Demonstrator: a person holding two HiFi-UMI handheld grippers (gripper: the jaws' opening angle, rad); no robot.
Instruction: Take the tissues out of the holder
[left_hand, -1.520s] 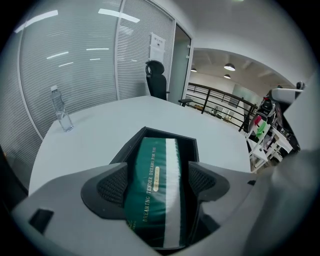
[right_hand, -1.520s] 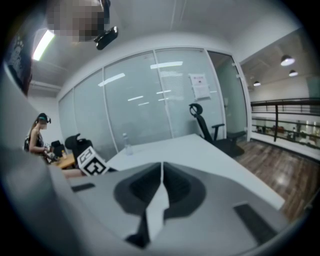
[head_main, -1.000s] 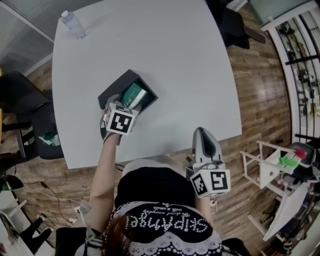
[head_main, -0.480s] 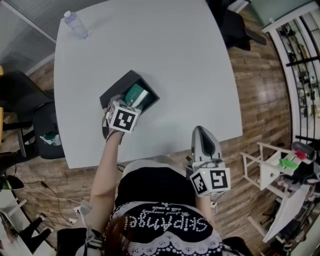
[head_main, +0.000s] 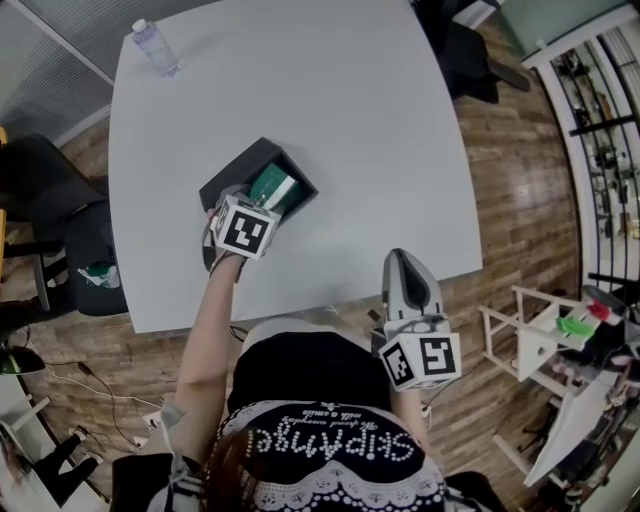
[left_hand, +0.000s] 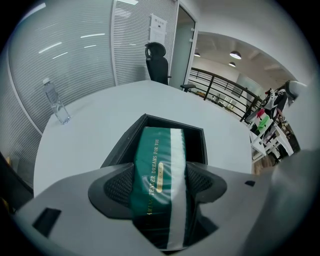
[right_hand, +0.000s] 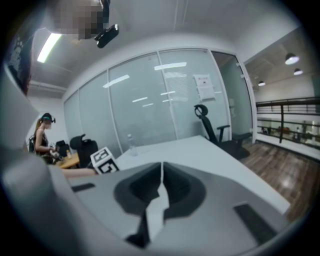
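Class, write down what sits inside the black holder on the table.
A green-and-white tissue pack stands in the holder. The left tool has just been closing its jaws on the pack's sides. The pack's underside and the holder's floor are covered.

our black top (head_main: 300, 380) has studded lettering (head_main: 330, 448); grey left tool (left_hand: 160, 184) and right tool (right_hand: 161, 187) carry black-and-white marker cubes (head_main: 245, 227) (head_main: 422, 362).

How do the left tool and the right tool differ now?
The left tool has its jaws on the green tissue pack in the black holder, having just been closing on it; the right tool has its jaws together, empty. The left tool is over the table; the right tool is at the table's near edge. Both carry a marker cube.
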